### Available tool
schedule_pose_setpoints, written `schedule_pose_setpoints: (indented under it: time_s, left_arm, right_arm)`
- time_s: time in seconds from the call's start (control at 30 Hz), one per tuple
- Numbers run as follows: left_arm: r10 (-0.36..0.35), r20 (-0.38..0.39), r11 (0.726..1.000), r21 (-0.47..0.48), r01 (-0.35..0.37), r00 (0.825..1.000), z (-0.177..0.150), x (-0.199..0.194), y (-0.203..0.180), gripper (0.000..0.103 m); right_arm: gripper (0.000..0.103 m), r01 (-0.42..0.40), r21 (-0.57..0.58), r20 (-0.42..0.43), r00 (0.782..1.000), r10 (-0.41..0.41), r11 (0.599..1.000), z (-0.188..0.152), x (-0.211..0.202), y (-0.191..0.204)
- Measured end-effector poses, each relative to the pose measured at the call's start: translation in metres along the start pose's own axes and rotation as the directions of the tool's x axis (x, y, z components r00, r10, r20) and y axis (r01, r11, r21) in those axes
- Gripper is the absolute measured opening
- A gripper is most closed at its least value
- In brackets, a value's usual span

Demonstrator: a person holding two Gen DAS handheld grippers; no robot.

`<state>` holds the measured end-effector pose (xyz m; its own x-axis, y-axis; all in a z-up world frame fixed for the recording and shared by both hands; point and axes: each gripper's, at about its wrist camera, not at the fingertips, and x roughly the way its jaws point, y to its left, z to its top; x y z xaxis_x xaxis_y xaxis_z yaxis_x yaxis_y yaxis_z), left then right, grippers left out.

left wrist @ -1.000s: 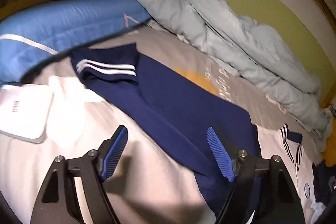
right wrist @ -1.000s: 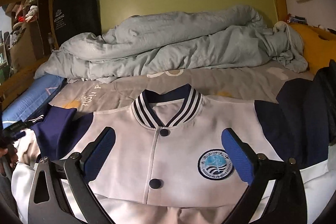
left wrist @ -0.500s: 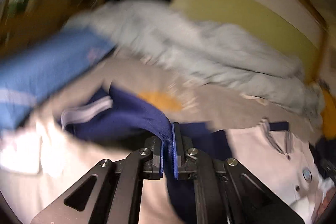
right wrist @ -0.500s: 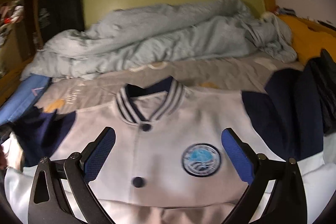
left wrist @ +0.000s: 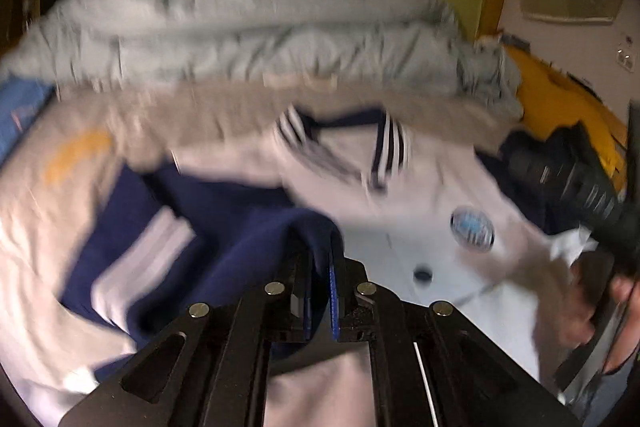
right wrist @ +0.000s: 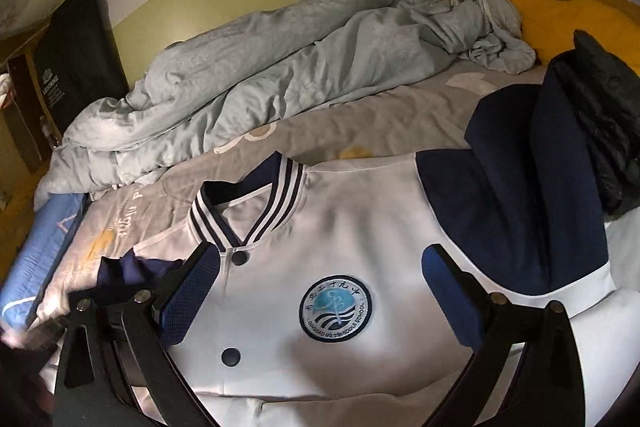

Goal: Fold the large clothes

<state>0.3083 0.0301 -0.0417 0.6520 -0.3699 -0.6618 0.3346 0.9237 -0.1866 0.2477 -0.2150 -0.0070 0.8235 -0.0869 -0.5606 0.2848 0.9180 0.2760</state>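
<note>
A white school jacket with navy sleeves, a striped collar and a round blue badge lies front up on the bed. My left gripper is shut on the jacket's navy left sleeve and holds it lifted over the jacket's left side; the white cuff stripes hang to the left. This view is blurred. My right gripper is open and empty, just above the jacket's chest, its pads either side of the badge. The other navy sleeve lies spread at the right.
A crumpled grey-blue duvet runs along the back of the bed by the green wall. A blue bolster lies at the left edge. A black garment and a yellow cushion are at the right. The grey printed sheet shows between duvet and jacket.
My left gripper has shut on the navy sleeve and carried it right, toward the jacket's body. My right gripper has stayed open and shifted slightly over the chest.
</note>
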Motion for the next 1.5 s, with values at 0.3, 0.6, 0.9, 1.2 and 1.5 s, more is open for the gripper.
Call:
schedule_pose_setpoints:
  time_s: [0.3,0.6,0.9,1.2,1.5]
  left_arm:
    - [0.213,0.185,0.973,0.047,-0.225,0.959,-0.011,-0.074,0.008,0.089]
    - [0.280,0.030,0.951,-0.145,-0.273,0.960,0.023,-0.075,0.103,0.089]
    - [0.300,-0.215,0.952,0.005,-0.306,0.930,0.003,-0.014,0.085,0.070]
    - [0.303,-0.146,0.950,-0.026,-0.310,0.942,0.024,-0.027,0.086,0.008]
    - [0.101,0.092,0.994,-0.045,-0.097,0.991,0.080,-0.069,0.006,0.003]
  right_arm:
    - [0.101,-0.018,0.002,0.000,1.000,0.018,1.000,0.000,-0.003,0.002]
    - [0.101,-0.042,-0.019,0.054,0.998,0.043,0.999,0.003,-0.020,0.007]
    - [0.101,-0.041,-0.047,0.063,0.997,0.044,0.998,0.002,-0.021,0.011]
    - [0.101,-0.025,-0.047,0.061,0.998,0.028,0.999,0.002,-0.017,0.009]
    - [0.101,-0.022,-0.044,0.090,0.996,0.026,0.999,0.008,-0.026,0.004]
